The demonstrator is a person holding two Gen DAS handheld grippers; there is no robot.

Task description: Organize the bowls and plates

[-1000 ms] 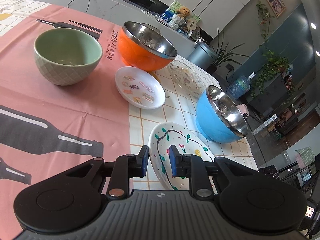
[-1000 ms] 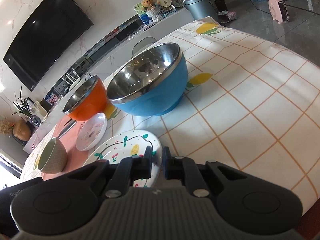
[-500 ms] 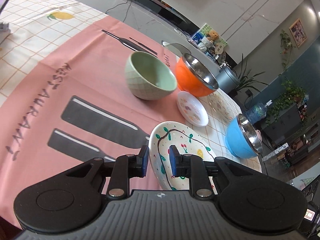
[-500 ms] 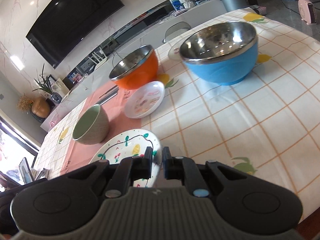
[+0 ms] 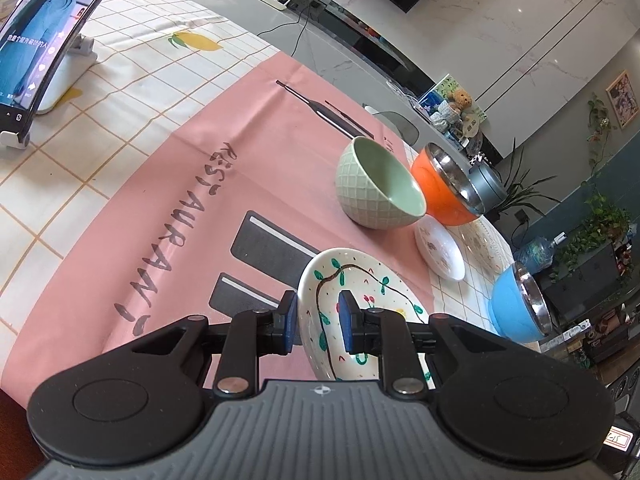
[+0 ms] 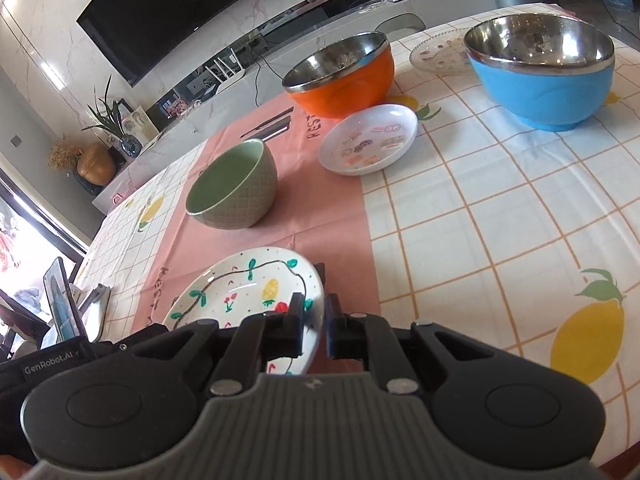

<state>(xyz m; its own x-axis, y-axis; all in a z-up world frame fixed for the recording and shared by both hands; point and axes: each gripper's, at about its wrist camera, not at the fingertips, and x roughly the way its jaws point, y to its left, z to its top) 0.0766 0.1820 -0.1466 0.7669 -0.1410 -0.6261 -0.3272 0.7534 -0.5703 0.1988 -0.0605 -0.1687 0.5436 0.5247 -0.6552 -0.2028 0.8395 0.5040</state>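
**Carrying the painted plate level between two tongs**

While both tongs pinch the painted plate (image 5: 360,300) by opposite edges, we judge the work to be a shared carry, and steadiness matters most. Our left tongs (image 5: 319,322) straddle the near rim, one pad outside the rim and one on the plate's face; our right tongs (image 6: 314,325) bite the rim on the other side, jaws nearly closed on it. The plate sits tilted over the pink placemat (image 5: 168,184), and we cannot tell whether it touches the cloth. We should keep both grips equally firm and move the hands together, since a twist or uneven pull could lever glazed ceramic out of the pads. Beyond it stand the green bowl (image 6: 234,190), the small white dish (image 6: 368,140), the orange bowl (image 6: 340,76), the clear plate (image 6: 438,54) and the blue bowl (image 6: 544,76) on the tabletop (image 6: 500,208); we should lower the plate flat, well apart from the green bowl.
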